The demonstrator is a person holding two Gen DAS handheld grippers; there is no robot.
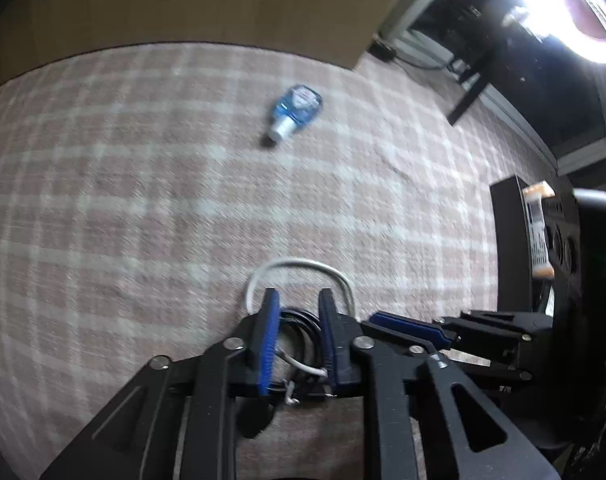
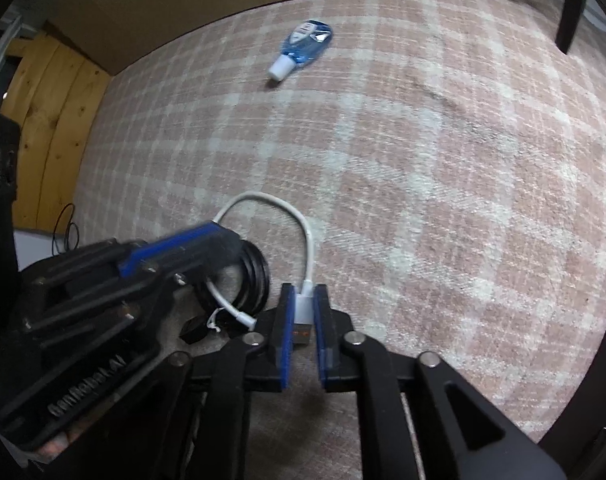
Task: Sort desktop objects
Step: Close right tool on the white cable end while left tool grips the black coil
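Observation:
A checked pink cloth (image 1: 143,200) covers the table. My left gripper (image 1: 299,294) points down at it, its blue pads closed on a coil of black cable (image 1: 301,322). A short white cable (image 2: 279,204) arcs from that coil to my right gripper (image 2: 305,288), which is shut on the cable's white USB plug (image 2: 304,307). The white cable's other end (image 2: 243,316) runs through the black coil (image 2: 257,276). The two grippers sit side by side, the left gripper (image 2: 223,236) just left of the right one (image 1: 387,322). A small blue bottle (image 1: 297,110) with a white cap lies on its side further off (image 2: 305,46).
A brown board (image 1: 183,0) lies along the far edge of the cloth. At the right stands a dark box (image 1: 511,240) holding an orange-labelled item (image 1: 537,232). A bright lamp (image 1: 563,0) glares at top right. A wooden panel (image 2: 51,120) is beyond the left edge.

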